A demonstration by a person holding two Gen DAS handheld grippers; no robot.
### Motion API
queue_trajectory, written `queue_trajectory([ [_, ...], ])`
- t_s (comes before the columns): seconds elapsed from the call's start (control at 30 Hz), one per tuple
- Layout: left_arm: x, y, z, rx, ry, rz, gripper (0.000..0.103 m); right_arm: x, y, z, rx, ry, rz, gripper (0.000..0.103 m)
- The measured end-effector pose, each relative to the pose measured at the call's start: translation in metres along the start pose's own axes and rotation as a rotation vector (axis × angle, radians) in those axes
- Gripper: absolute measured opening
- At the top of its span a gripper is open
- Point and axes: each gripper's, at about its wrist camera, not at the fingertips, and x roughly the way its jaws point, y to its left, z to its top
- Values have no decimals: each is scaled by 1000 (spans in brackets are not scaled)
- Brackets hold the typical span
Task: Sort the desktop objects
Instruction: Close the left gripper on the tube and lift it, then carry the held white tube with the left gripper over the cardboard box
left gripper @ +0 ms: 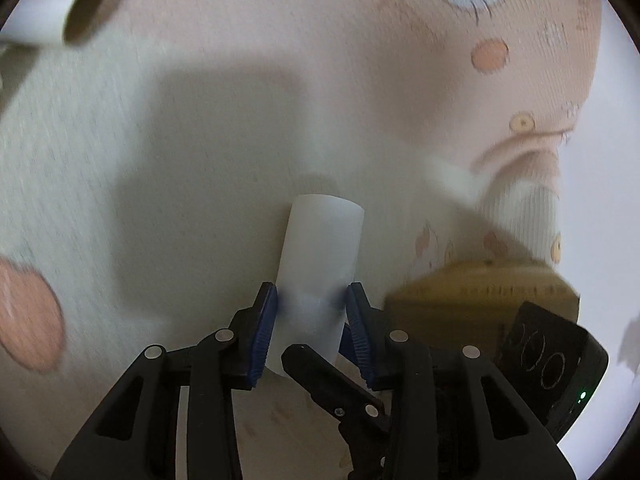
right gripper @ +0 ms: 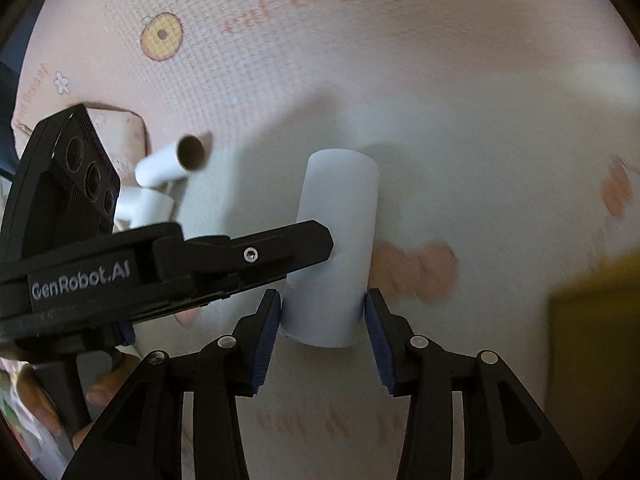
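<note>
Both tools are clenched, each on its own white paper tube: the left gripper [left gripper: 312, 304] pinches one tube [left gripper: 320, 256] near its base, and the right gripper [right gripper: 323, 312] grips another tube [right gripper: 334, 248] the same way, so the carrying step seems in hand. Next, each likely needs a set-down spot. The pink printed cloth [right gripper: 400, 80] lies open ahead toward 12 o'clock. A loose tube [left gripper: 60, 12] sits far off at 10 o'clock; a yellowish box [left gripper: 472, 300] crowds 3 o'clock.
</note>
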Motion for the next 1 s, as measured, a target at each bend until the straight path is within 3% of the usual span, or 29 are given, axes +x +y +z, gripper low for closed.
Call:
queue_trajectory([
  [0.33, -3, -10, -41, 85, 60, 34, 35, -16, 0, -53, 7, -12, -54, 40],
  [0.53, -4, -4, -65, 60, 96, 9, 34, -24, 7, -75, 9, 9, -57, 40],
  [0.7, -9, -2, -89, 61, 87, 21, 34, -28, 11, -97, -31, 26, -64, 40],
  [0.83, -9, -8, -96, 88, 65, 42, 34, -31, 3, -104, 9, 10, -14, 40],
  [1.0, 2, -7, -99, 82, 108, 63, 46, -30, 8, -109, -23, -2, -12, 40],
])
